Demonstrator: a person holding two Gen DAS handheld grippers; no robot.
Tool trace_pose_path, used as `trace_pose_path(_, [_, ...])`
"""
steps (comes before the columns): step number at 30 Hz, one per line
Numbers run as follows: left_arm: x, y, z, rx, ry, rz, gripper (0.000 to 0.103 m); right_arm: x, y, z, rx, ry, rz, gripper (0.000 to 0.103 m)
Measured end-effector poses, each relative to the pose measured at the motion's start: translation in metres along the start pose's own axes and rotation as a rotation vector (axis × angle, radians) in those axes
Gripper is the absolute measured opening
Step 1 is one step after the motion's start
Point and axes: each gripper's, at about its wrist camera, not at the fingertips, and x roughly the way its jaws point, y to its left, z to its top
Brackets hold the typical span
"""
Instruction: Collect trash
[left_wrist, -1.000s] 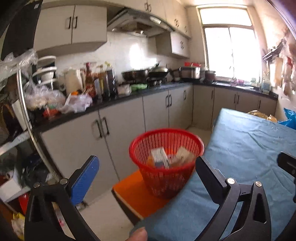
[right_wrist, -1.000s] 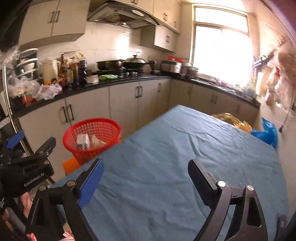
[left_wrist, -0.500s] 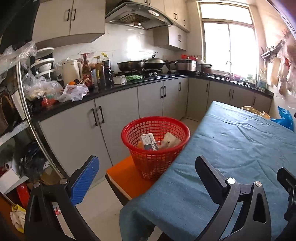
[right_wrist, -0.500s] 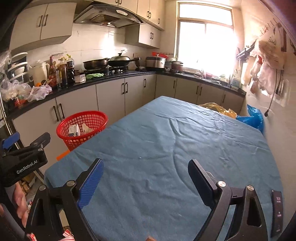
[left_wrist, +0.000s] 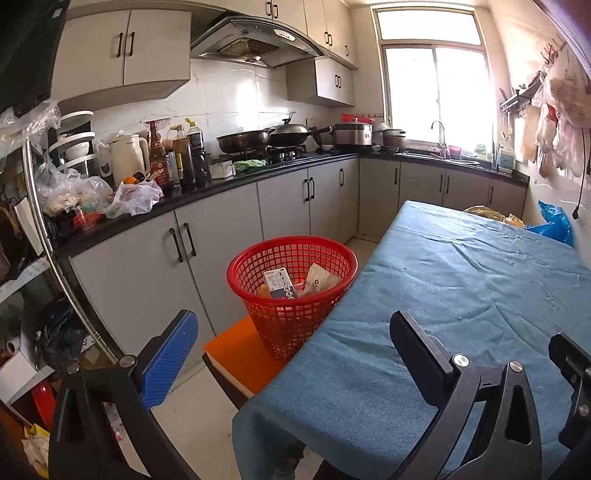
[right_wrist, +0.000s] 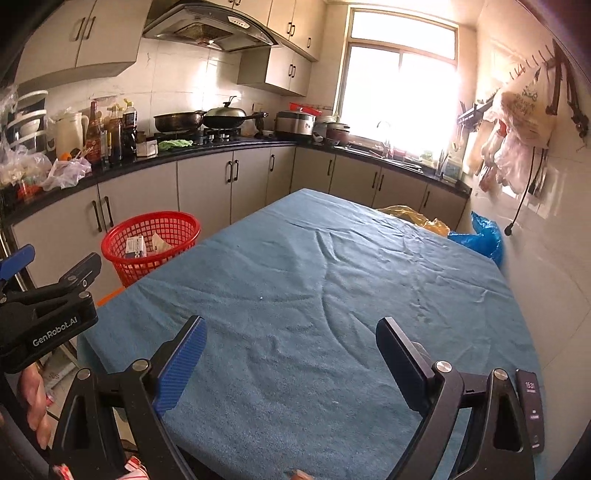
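Kitchen's cluttered, but the blue tablecloth (right_wrist: 314, 295) is looking bare. I'm holding the left gripper (left_wrist: 291, 354) and right gripper (right_wrist: 290, 350) with fingers spread, both empty. Trash is sitting in the red basket (left_wrist: 291, 291) beside the table, so I'm scanning slowly for leftovers.

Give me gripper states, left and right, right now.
Left hand-held gripper: open, holding nothing.
Right hand-held gripper: open, holding nothing, over the blue cloth-covered table.

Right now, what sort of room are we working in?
A home kitchen, most likely: a range hood above a wok on the stove, a sink tap under the window, and a cloth-covered table.
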Motion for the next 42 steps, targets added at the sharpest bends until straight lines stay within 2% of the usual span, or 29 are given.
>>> trace_pose_path(42, [0.009,0.021,-0.002,-0.004,-0.003,0.034,0.103,0.009,0.018,0.000,-0.065,0.028,-0.010,0.095])
